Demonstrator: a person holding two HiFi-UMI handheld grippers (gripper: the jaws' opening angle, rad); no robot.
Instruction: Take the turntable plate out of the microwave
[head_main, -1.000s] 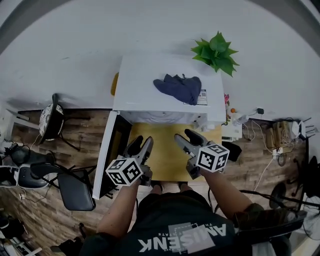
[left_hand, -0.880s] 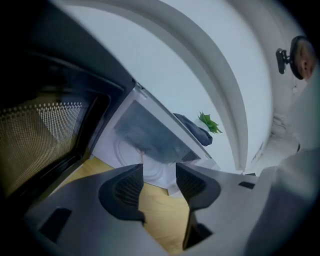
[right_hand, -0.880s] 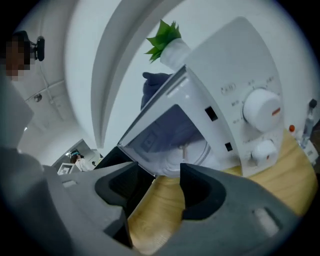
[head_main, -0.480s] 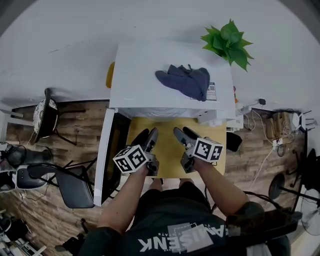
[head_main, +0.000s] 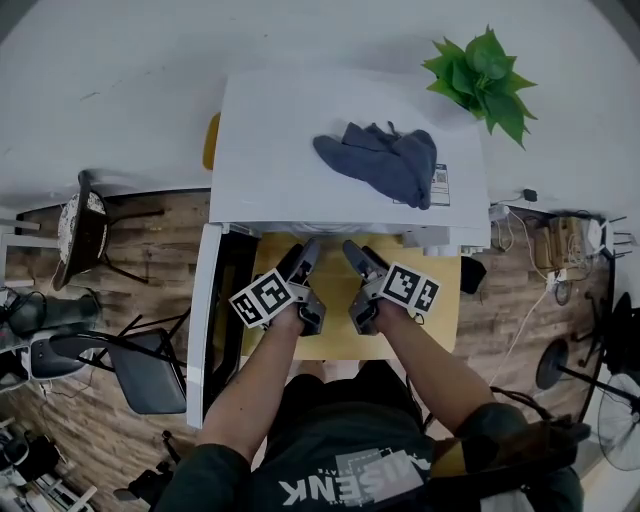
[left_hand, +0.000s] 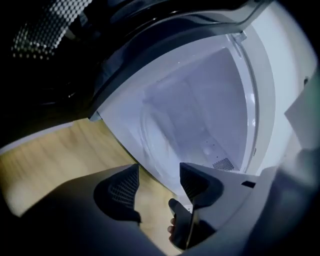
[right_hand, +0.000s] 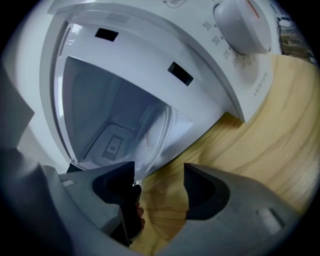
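Note:
The white microwave (head_main: 335, 140) stands on a wooden table with its door (head_main: 213, 320) swung open to the left. Inside the cavity lies the clear glass turntable plate (left_hand: 152, 132), whose rim also shows in the right gripper view as a pale plate edge (right_hand: 159, 125). My left gripper (head_main: 303, 262) and right gripper (head_main: 353, 260) sit side by side just before the cavity mouth. Both jaws are opening, and nothing lies between the left gripper's (left_hand: 159, 185) or the right gripper's (right_hand: 159, 182) fingers. Both grippers are short of the plate.
A blue cloth (head_main: 385, 165) lies on the microwave's top, with a green plant (head_main: 485, 70) behind at the right. The timer dial (right_hand: 245, 22) is right of the cavity. The dark door mesh (left_hand: 45, 30) is at my left. A chair (head_main: 145, 375) stands left of the table (head_main: 440, 300).
Both grippers have sunk and come closer to the microwave's open mouth, rolling as they went. Their jaws stand wider than before.

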